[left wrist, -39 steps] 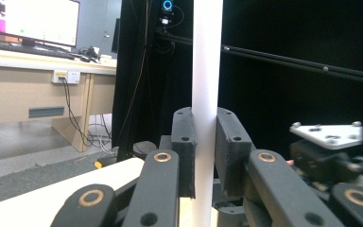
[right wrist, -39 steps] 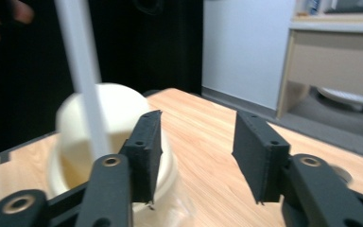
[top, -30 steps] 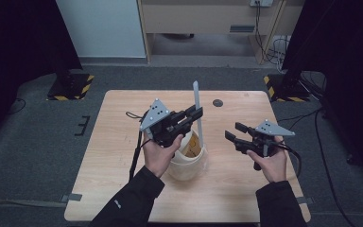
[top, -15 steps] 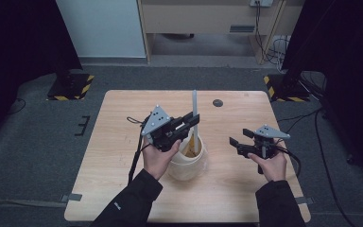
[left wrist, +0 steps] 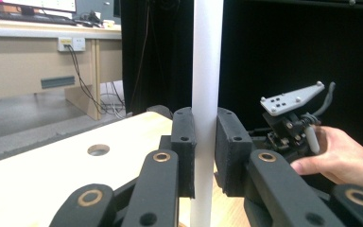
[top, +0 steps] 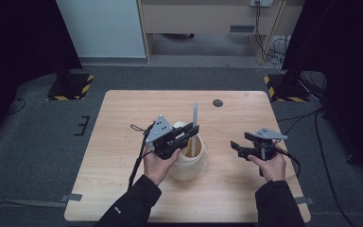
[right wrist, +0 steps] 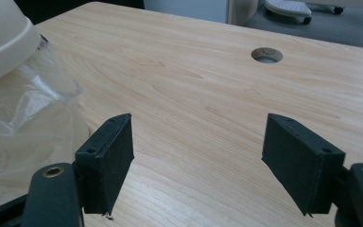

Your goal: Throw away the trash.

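Inside cream jar [top: 188, 163] — white stick [top: 194, 118].

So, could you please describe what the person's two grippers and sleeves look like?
Both the left gripper and the right gripper are black, each with two flat rectangular jaws on arms with brass-coloured pivot rings. Each carries a grey three-cornered plate on top, dotted with small dark holes. A black cable trails from the left one. The person wears dark long sleeves.
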Tool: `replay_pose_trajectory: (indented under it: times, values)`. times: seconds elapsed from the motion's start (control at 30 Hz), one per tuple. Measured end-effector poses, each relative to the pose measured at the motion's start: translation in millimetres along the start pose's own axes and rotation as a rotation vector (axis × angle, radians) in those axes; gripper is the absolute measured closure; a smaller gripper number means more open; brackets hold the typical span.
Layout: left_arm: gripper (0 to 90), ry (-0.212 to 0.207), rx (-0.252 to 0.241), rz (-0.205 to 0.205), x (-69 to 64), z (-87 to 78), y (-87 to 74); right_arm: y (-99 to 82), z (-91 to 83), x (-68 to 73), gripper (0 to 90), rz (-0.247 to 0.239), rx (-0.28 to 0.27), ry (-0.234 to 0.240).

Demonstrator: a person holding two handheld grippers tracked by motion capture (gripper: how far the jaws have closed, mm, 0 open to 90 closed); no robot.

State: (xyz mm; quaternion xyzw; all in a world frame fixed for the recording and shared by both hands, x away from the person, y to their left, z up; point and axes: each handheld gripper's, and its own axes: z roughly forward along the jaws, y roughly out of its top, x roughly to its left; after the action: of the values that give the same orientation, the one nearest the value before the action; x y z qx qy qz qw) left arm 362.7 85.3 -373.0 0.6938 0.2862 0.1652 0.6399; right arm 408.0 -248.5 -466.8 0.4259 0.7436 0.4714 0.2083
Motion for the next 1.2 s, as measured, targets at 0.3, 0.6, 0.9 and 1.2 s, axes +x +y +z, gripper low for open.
replay_pose_trajectory:
  times: [0.3, 0.6, 0.9, 1.2]
  values:
    - [66.5, -0.025, 0.046, -0.003, -1.9, -8.7, -7.8, -4.9, 2.4, -3.1, 25.1, 0.007, 0.025, -0.008]
    - [53.9, 0.066, 0.006, 0.000, 12.9, -76.3, -5.4, -10.1, 3.8, -6.1, 20.9, 0.015, 0.059, -0.021]
    - [45.1, 0.235, 0.082, -0.103, 56.5, -132.8, -53.4, -15.7, 6.0, -9.4, 17.6, 0.030, 0.085, -0.030]
    - [20.6, 0.467, 0.357, -0.088, 110.6, -140.7, -114.0, -28.3, 8.7, -17.5, 15.1, 0.038, 0.169, -0.077]
